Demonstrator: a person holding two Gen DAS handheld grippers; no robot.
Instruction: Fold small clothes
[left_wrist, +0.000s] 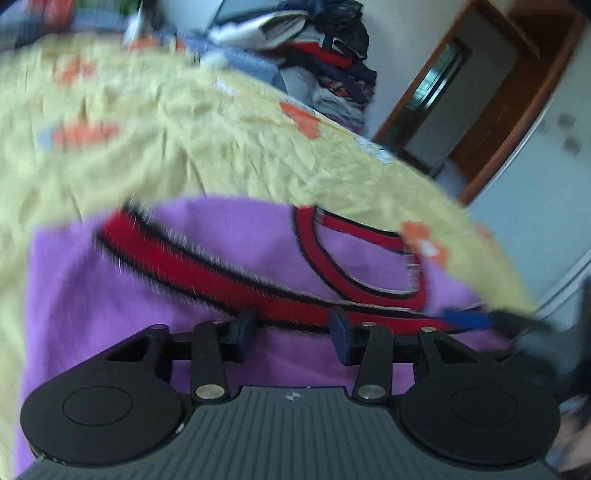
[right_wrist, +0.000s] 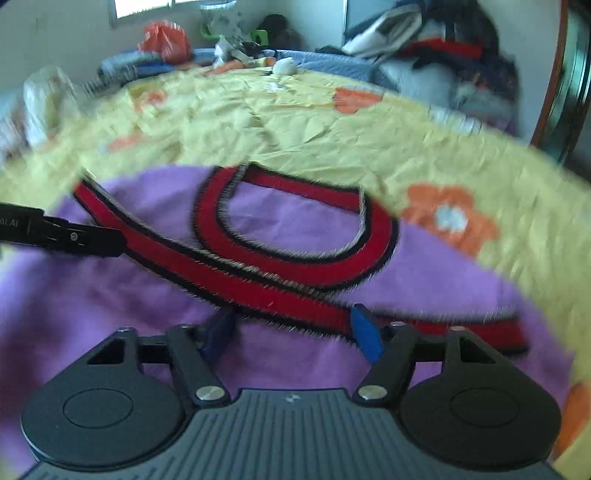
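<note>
A purple top (left_wrist: 110, 295) with red, black-edged trim (left_wrist: 207, 273) lies flat on a yellow flowered bedsheet (left_wrist: 221, 147). My left gripper (left_wrist: 291, 330) hovers low over the near part of the top, its blue pads apart, with only the trim showing in the gap. The right wrist view shows the same top (right_wrist: 92, 314) and its red neckline loop (right_wrist: 295, 258). My right gripper (right_wrist: 291, 332) stands wide open above the trim and grips nothing. The left gripper's black finger (right_wrist: 74, 236) reaches in from the left edge. A blue fingertip of the right gripper (left_wrist: 469, 319) shows at the right.
A heap of mixed clothes (left_wrist: 332, 66) is stacked at the far side of the bed (right_wrist: 443, 55). A wooden door frame (left_wrist: 498, 110) stands at the right. An orange bag (right_wrist: 164, 40) and small clutter lie at the bed's far edge.
</note>
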